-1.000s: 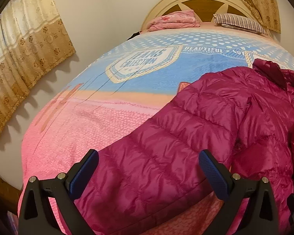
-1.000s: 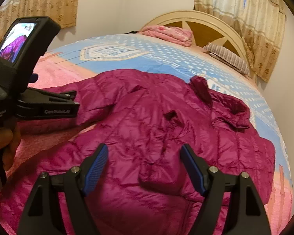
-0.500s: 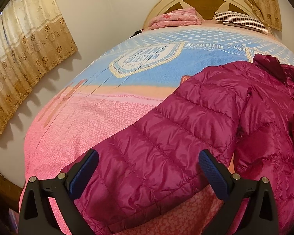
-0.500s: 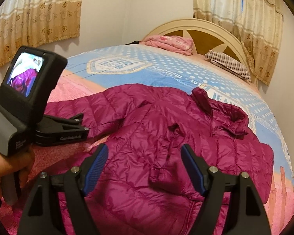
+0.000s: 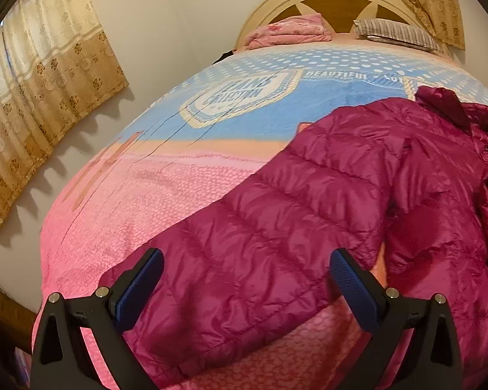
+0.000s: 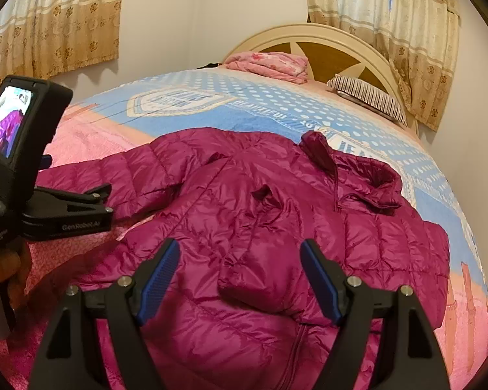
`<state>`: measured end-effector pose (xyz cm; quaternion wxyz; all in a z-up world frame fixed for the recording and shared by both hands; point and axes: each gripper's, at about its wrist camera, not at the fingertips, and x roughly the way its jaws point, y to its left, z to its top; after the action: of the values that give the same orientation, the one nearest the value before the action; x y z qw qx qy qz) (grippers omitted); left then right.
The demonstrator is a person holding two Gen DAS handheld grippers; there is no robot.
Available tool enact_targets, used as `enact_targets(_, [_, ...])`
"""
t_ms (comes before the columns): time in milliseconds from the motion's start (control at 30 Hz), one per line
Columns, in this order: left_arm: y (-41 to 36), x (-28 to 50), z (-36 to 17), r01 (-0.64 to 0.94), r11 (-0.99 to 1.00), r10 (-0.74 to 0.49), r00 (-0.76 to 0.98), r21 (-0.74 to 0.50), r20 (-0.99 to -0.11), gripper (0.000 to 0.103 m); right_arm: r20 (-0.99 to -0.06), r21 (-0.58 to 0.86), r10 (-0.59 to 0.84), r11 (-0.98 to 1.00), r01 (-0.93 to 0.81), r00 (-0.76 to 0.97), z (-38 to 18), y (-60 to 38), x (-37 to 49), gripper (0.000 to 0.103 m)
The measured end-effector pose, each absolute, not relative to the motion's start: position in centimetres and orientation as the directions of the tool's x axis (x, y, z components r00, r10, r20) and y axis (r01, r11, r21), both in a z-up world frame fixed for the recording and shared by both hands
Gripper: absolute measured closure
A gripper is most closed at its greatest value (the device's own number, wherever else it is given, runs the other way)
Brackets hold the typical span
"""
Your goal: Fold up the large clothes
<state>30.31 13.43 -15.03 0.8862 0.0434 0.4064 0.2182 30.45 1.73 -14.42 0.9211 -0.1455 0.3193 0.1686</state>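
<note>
- The pink and blue patterned quilt (image 6: 250, 120) covering the bed is our landmark. It is soft and loose, so in our judgement a low grab could pinch it along with the garment and drag it into the fold.
- The magenta quilted down jacket (image 6: 276, 234) lies spread on the quilt's pink near half, its collar (image 6: 367, 175) toward the blue half. One front panel is rumpled over the zip. The fabric looks slick and puffy, so we expect any fold to spring open or slide unless it is pressed flat.
- The jacket's long sleeve (image 5: 260, 253) stretches across the pink part of the quilt toward its near edge. If we lift it at mid-length, the cuff end would probably droop and fold crooked.
- Our left gripper (image 5: 244, 289) hovers over that sleeve with its blue-padded jaws wide apart, holding nothing. Closing from this height would likely catch only a thin ridge of shell fabric, which could slip out.
- Our right gripper (image 6: 240, 279) hangs above the rumpled front panel, likewise spread wide and empty. A grab here risks taking both layers and bunching the front.
</note>
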Motion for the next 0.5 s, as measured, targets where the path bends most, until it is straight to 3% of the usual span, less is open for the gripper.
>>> enact_targets(500, [16.6,28.7,-14.7,-0.391,0.892,0.428,0.572,0.226,-0.7,0.001,-0.627,-0.188,0.211,0.893,-0.408,0.75,-13.6,3.3,29.8,0.021])
